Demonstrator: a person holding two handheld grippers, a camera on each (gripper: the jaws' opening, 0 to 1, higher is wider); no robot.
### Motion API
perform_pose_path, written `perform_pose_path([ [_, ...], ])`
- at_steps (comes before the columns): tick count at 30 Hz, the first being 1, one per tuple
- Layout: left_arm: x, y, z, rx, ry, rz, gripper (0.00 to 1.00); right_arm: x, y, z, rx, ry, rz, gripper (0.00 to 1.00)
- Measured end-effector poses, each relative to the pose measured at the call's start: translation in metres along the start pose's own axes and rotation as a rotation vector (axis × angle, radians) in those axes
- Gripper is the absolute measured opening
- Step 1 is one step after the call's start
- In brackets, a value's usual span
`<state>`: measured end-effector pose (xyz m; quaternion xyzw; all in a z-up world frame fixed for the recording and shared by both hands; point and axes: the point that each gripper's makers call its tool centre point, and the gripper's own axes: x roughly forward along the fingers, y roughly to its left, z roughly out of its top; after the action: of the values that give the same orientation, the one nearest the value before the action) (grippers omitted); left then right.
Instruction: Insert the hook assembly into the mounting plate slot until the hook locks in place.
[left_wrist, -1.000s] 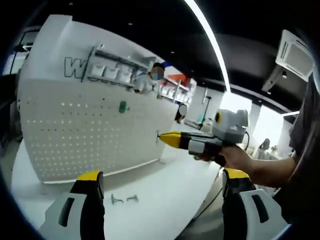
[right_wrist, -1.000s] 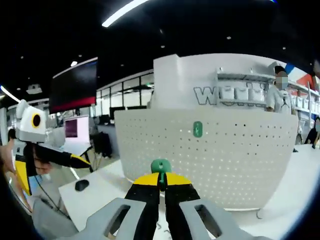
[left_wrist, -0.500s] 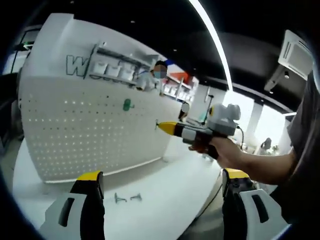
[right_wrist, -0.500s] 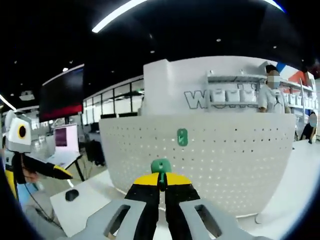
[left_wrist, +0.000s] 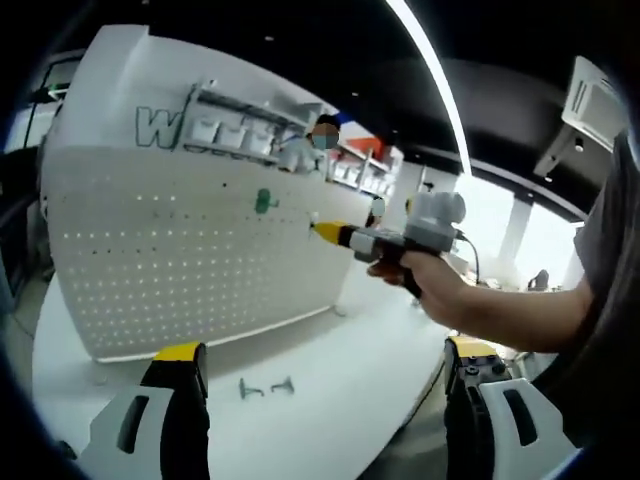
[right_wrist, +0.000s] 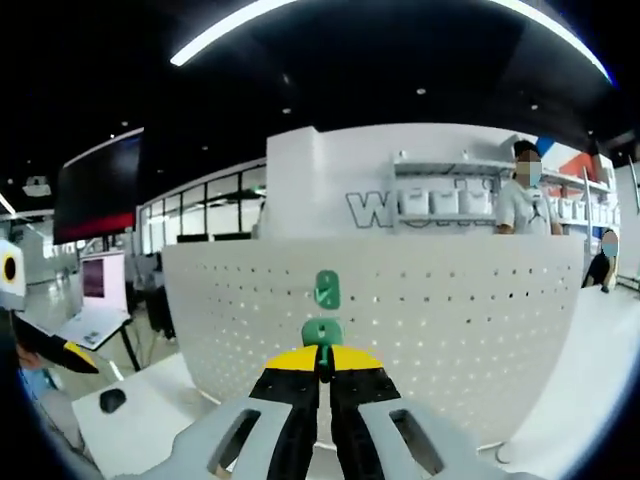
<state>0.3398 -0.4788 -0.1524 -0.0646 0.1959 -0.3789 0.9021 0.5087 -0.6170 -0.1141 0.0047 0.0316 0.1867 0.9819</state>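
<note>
Your right gripper (right_wrist: 321, 362), jaws clamped on a green hook (right_wrist: 322, 332), nears the pegboard (right_wrist: 430, 310) just below its mounted hook (right_wrist: 326, 289), insertion pending; your left gripper (left_wrist: 320, 400) gapes empty.

left gripper (left_wrist: 320, 375): jaws wide apart | right gripper (right_wrist: 322, 360): jaws closed, held by hand (left_wrist: 425, 285)

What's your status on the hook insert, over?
Right hand-held gripper shut on green hook, near the white pegboard, just below the mounted green hook. Left hand-held gripper open, empty. Nothing between hook and board.
</note>
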Motion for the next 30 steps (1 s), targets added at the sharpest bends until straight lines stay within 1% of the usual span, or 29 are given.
perform_pose_path([
  [3, 0.000, 0.000, 0.000, -0.022, -0.011, -0.008, 1.00, 0.012, -0.007, 0.007, -0.015, -0.017, -0.015, 0.00],
  [5, 0.001, 0.002, -0.004, -0.014, 0.000, 0.002, 1.00, 0.017, -0.009, 0.010, -0.025, -0.021, -0.021, 0.00],
  [6, 0.002, 0.003, -0.007, 0.002, 0.017, 0.009, 1.00, 0.021, -0.012, 0.012, -0.024, -0.024, -0.025, 0.00],
  [8, 0.002, 0.003, -0.007, 0.010, 0.018, 0.012, 1.00, 0.027, -0.016, 0.016, -0.021, -0.032, -0.034, 0.00],
  [10, 0.002, 0.003, -0.006, 0.000, 0.011, 0.005, 1.00, 0.033, -0.021, 0.019, -0.031, -0.042, -0.047, 0.00],
  [13, 0.005, 0.004, -0.007, -0.014, 0.010, 0.000, 1.00, 0.042, -0.029, 0.018, -0.036, -0.042, -0.061, 0.00],
  [18, 0.005, 0.004, -0.009, -0.015, 0.015, 0.000, 1.00, 0.050, -0.042, 0.022, -0.027, -0.058, -0.097, 0.01],
  [24, 0.005, 0.008, -0.012, -0.030, 0.020, 0.011, 1.00, 0.059, -0.054, 0.024, -0.031, -0.061, -0.111, 0.01],
  [30, 0.005, 0.011, -0.014, -0.041, 0.025, 0.019, 1.00, 0.067, -0.057, 0.032, -0.032, -0.080, -0.115, 0.01],
])
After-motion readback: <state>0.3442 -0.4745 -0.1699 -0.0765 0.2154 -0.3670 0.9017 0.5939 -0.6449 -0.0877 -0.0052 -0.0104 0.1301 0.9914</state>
